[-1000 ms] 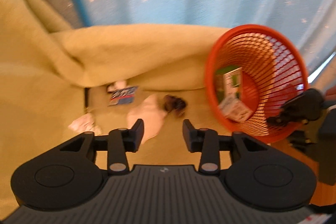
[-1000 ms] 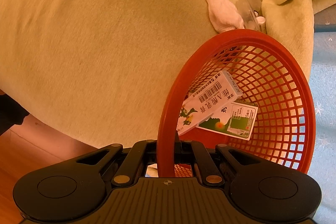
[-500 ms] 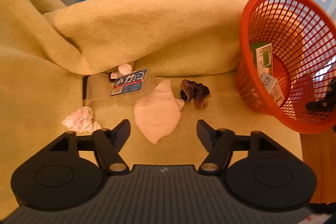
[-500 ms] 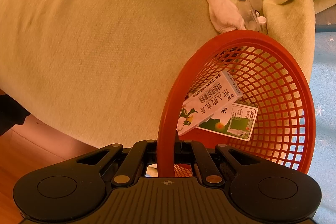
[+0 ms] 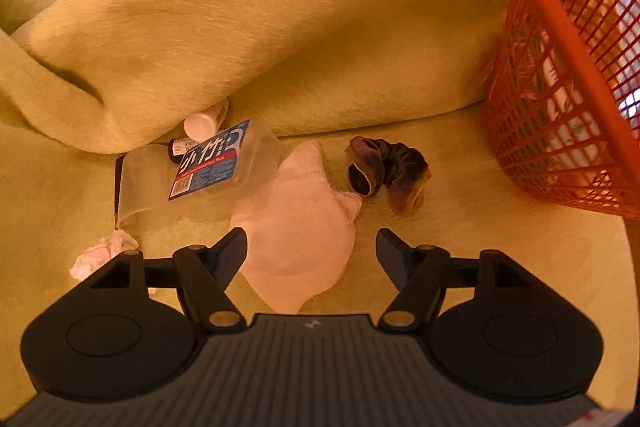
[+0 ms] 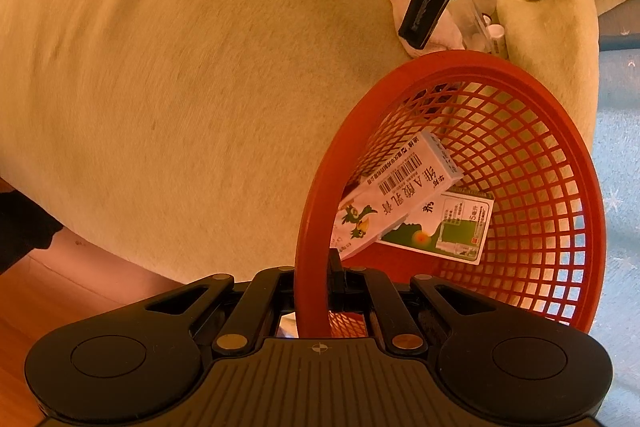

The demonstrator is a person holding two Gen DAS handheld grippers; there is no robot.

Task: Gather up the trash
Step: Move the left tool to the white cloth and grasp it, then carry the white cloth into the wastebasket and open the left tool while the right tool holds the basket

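The left gripper (image 5: 312,247) is hanging spread apart over the white cloth (image 5: 298,247). The right gripper (image 6: 314,281) is clamping the basket (image 6: 560,147) rim. The limp cloth risks slipping from a shallow pinch.

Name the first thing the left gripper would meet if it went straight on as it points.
Most likely the white cloth: it lies between the left gripper's open fingers, nearer than the dark rag. Depth is uncertain.

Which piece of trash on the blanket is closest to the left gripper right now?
The flat white pad: it lies between the open left gripper's fingers. The dark crumpled wrapper, clear labelled package and crumpled tissue lie outside them.
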